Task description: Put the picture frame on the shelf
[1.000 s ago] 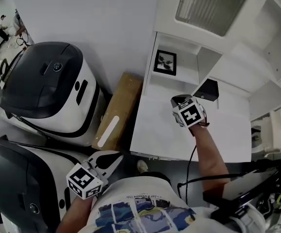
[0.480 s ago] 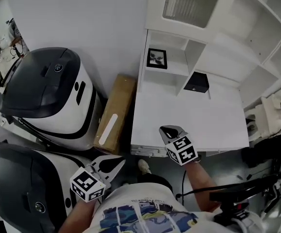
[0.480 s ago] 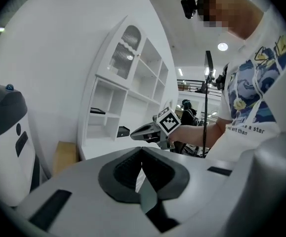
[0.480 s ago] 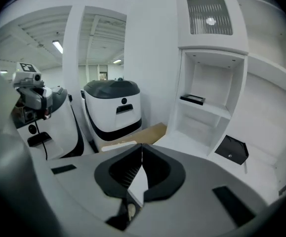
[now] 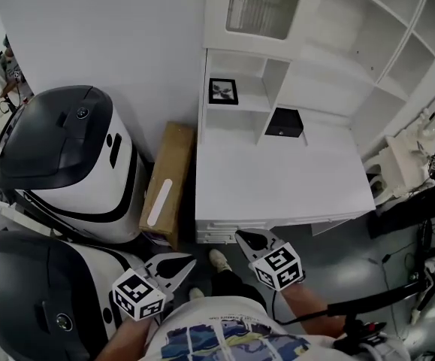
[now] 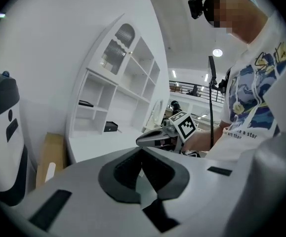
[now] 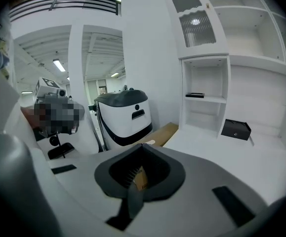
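Observation:
The black picture frame (image 5: 223,91) stands in a lower-left compartment of the white shelf unit (image 5: 316,81); it also shows as a thin dark frame (image 6: 86,103) in the left gripper view and as the frame (image 7: 195,95) in the right gripper view. My right gripper (image 5: 240,235) hangs just off the front edge of the white desk (image 5: 277,179), far from the frame, shut and empty (image 7: 143,145). My left gripper (image 5: 190,260) is low by my body, over the floor, jaws shut with nothing in them (image 6: 142,148).
A small black box (image 5: 284,122) sits on the desk beside the shelf compartments. A long cardboard box (image 5: 164,177) lies on the floor left of the desk. Two big white-and-black machines (image 5: 67,153) (image 5: 29,292) fill the left side. Cables and gear lie at the right.
My right gripper has drawn back from over the desk near the shelf to beyond the desk's front edge. The left gripper shifted a little. The frame stays on the shelf.

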